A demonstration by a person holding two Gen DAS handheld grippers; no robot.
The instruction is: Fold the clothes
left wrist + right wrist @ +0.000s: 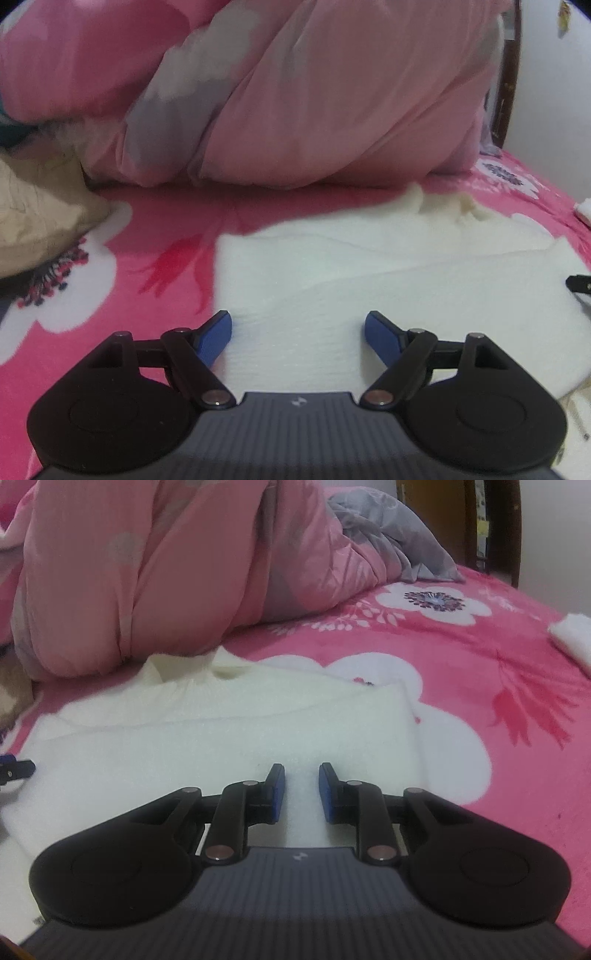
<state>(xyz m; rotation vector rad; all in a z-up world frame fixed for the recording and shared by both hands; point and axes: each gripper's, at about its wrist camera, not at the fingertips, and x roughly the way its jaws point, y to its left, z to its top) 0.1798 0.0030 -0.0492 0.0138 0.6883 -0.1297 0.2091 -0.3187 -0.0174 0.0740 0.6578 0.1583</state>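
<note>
altogether two grippers hung over one white garment (388,280) spread flat on a pink floral blanket (110,350). the left gripper (298,332) had its jaws wide apart, gripping nothing, with the cloth's left edge just below them. the right gripper (297,788) had its jaws narrowly parted, empty, above the cloth near its 5 o'clock corner. one pink quilt (147,572) was heaped at 12 o'clock. a second white cloth (572,638) at 3 o'clock was cut off by the frame edge; one beige cushion (33,221) sat at 9 o'clock, blurred.
</note>
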